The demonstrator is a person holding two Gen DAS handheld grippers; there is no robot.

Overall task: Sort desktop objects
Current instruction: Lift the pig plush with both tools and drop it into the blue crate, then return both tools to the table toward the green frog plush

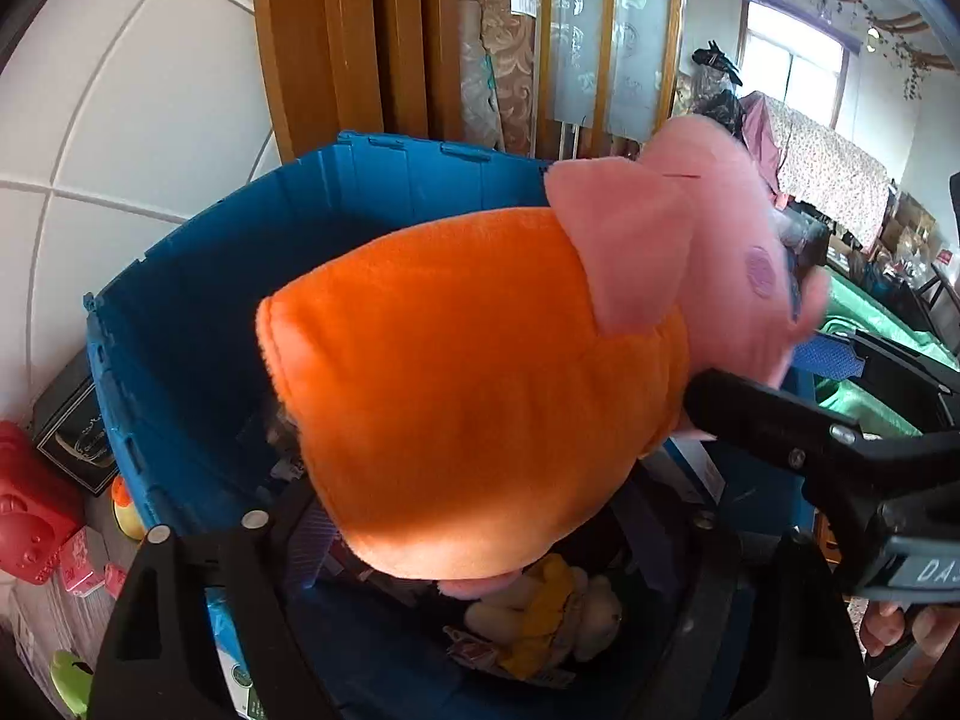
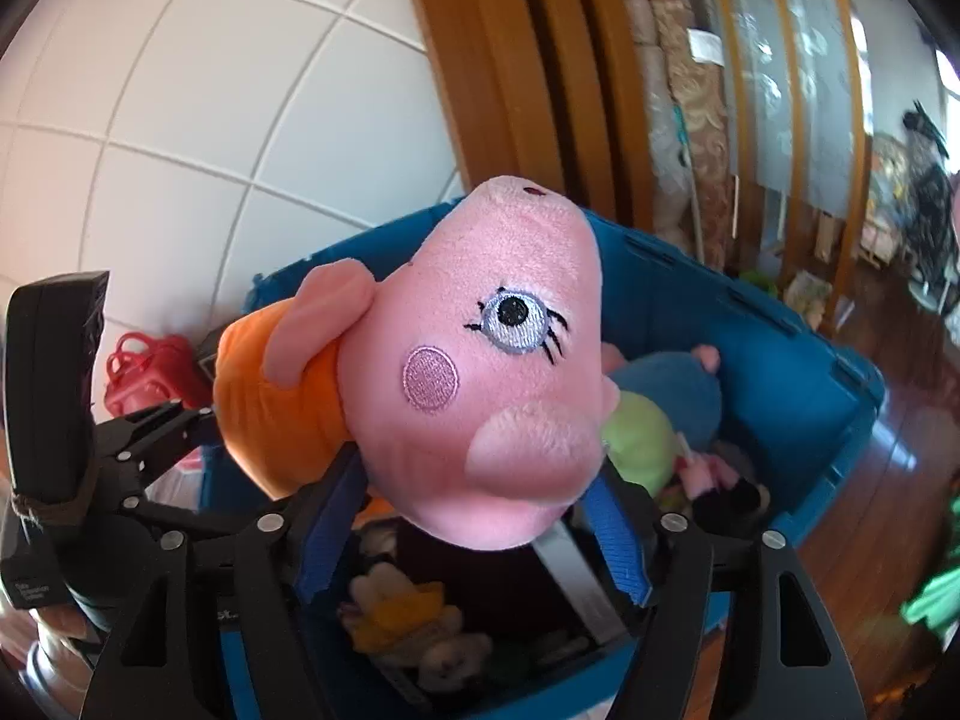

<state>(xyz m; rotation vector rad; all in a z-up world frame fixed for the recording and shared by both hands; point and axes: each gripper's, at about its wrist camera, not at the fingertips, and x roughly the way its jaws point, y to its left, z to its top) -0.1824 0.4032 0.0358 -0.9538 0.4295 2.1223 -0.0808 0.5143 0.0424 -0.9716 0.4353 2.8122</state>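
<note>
both pairs of jaws are seen wide apart around one pig plush toy [image 2: 480,372], which is held above the blue crate [image 1: 198,324]. the head of the toy is clamped between the blue pads [image 2: 618,534] of the right gripper [image 2: 474,546]. the orange body (its dress part) fills the space between the fingers of the left gripper [image 1: 474,546], but whether these pads press on it cannot be told, as they are hidden by the toy. inside the crate, a small yellow plush [image 2: 402,606] and a blue and green plush [image 2: 654,414] are lying. a red toy [image 1: 30,504] is seen beside the crate, near the white tiled wall [image 1: 120,120].
</note>
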